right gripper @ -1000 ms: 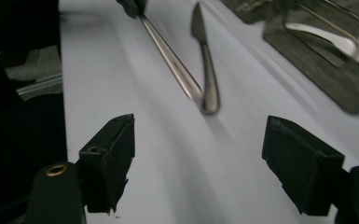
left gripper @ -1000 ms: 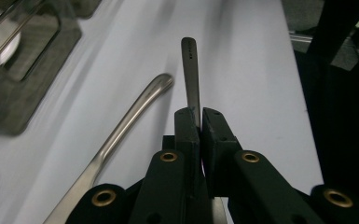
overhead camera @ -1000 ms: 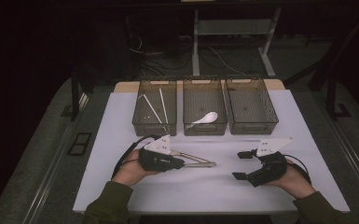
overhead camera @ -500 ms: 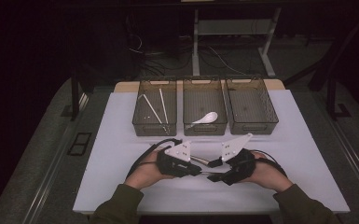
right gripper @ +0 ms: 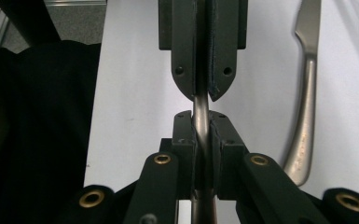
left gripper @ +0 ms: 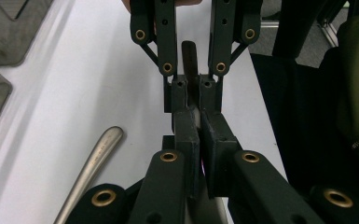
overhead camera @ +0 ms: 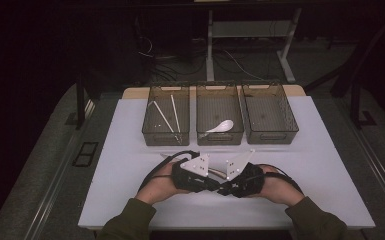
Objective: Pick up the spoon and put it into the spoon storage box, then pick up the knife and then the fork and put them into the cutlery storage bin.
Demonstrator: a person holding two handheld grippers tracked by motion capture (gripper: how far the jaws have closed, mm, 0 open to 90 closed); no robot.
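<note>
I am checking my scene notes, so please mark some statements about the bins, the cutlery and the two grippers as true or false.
1. The white spoon lies in the middle clear plastic bin. True.
2. The two white chopsticks lie in the right bin. False: they lie in the left bin.
3. The left gripper and the right gripper clamp one slim metal utensil. True; the right jaws have just been closing on it.
4. The silver metal knife is held in the air. False: it lies on the white table.
</note>
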